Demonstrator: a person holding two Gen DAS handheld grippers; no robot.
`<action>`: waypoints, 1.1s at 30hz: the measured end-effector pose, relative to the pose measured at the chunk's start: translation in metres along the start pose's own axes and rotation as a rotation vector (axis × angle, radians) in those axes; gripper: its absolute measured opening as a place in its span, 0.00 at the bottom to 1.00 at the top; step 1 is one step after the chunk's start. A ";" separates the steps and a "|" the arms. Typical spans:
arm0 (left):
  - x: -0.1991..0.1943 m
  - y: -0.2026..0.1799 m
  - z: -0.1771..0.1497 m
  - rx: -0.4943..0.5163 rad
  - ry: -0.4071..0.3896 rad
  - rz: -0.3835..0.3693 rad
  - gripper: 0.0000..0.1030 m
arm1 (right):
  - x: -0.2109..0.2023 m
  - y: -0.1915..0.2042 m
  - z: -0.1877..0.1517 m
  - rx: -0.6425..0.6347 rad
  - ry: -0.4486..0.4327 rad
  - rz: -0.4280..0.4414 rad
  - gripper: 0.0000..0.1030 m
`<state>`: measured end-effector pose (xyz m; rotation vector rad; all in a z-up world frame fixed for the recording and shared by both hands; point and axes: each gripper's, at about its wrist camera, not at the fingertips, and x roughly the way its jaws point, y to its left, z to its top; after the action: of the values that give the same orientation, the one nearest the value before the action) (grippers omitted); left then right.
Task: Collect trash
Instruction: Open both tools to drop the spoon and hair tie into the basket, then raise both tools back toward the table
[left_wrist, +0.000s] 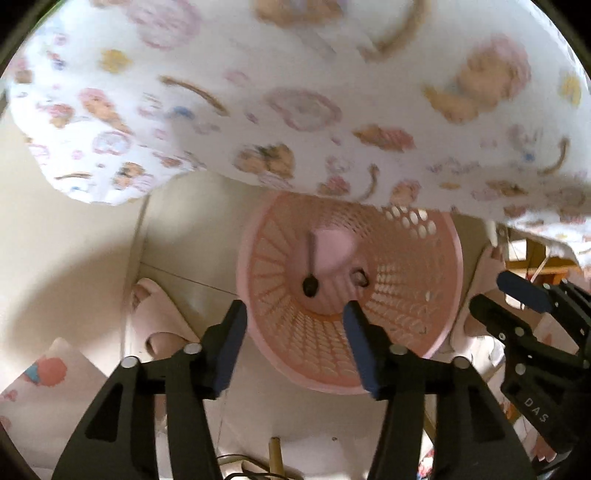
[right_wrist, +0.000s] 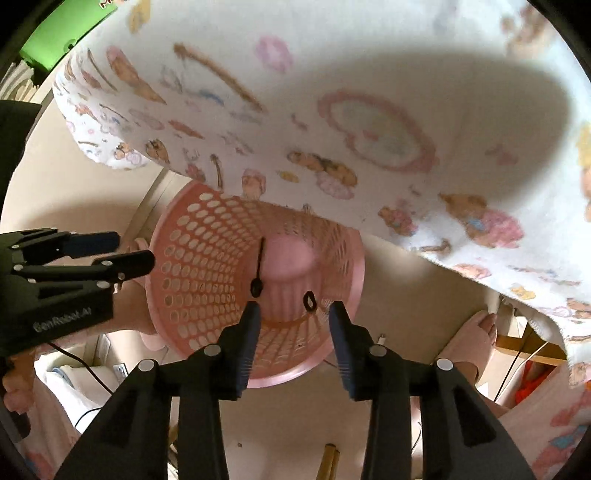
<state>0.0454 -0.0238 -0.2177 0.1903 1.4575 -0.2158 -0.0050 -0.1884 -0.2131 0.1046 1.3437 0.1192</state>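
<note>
A pink perforated waste basket (left_wrist: 406, 288) (right_wrist: 199, 258) stands on the pale floor, and I look down into it. On its bottom lie a black spoon-like stick (left_wrist: 312, 266) (right_wrist: 258, 266) and a small dark ring-shaped scrap (left_wrist: 359, 277) (right_wrist: 308, 300). My left gripper (left_wrist: 293, 310) (right_wrist: 135, 248) hangs open over the basket's mouth with nothing between its blue pads. Beside it, my right gripper (right_wrist: 294, 308) (left_wrist: 487, 291) is also open and empty above the near rim.
A white cloth printed with bears and sweets (left_wrist: 295, 92) (right_wrist: 369, 110) overhangs the basket's far side. A person's feet in pink slippers (left_wrist: 155, 314) (right_wrist: 476, 339) flank the basket. A wooden stick (left_wrist: 275, 458) and cables lie near the bottom edge.
</note>
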 end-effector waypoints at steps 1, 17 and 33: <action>-0.007 0.003 0.000 -0.006 -0.023 0.016 0.54 | -0.002 0.001 0.003 -0.002 -0.009 -0.003 0.40; -0.149 0.036 -0.013 -0.151 -0.541 0.091 0.98 | -0.104 0.034 0.000 -0.129 -0.357 -0.096 0.79; -0.245 0.034 -0.006 -0.143 -0.974 0.164 0.99 | -0.192 0.054 -0.002 -0.161 -0.787 -0.235 1.00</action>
<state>0.0241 0.0175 0.0250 0.0642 0.4817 -0.0471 -0.0510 -0.1628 -0.0207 -0.1353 0.5499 -0.0171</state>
